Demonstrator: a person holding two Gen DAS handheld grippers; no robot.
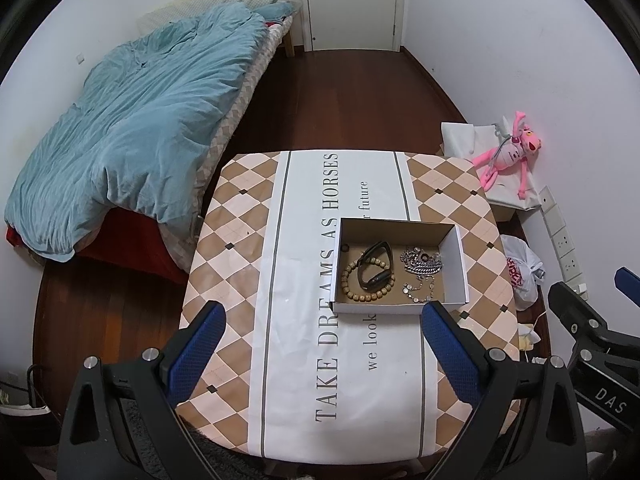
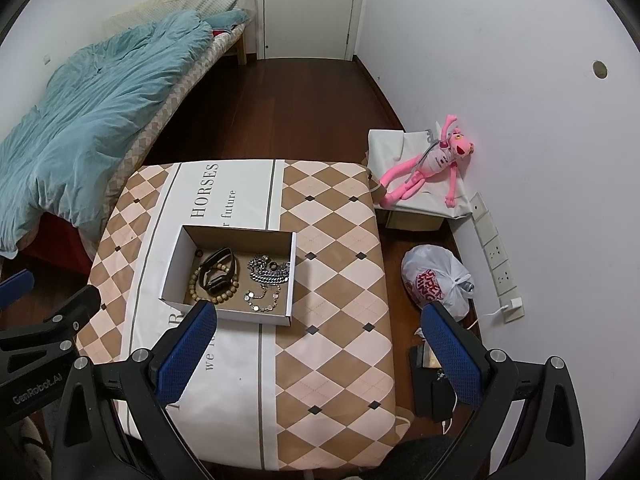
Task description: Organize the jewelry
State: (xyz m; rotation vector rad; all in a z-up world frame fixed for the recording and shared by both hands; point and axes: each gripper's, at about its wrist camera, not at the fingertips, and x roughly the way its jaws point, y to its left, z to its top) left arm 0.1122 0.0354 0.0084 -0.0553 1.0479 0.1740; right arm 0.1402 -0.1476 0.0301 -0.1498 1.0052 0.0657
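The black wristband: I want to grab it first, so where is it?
In both views the black wristband lies inside the cardboard box, left half, on the wooden bead bracelet, left of the silver chains.

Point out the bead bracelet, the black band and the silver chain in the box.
bead bracelet (image 1: 349,285), left wrist view, on the beads along its left arc.
black band (image 1: 374,282), left wrist view, on its lower dark body.
silver chain (image 2: 269,276), right wrist view, on the thick links.

"TAKE DREAMS AS HORSES" on tablecloth (image 1: 304,320); "GenRobot.AI" on left gripper (image 2: 24,344).
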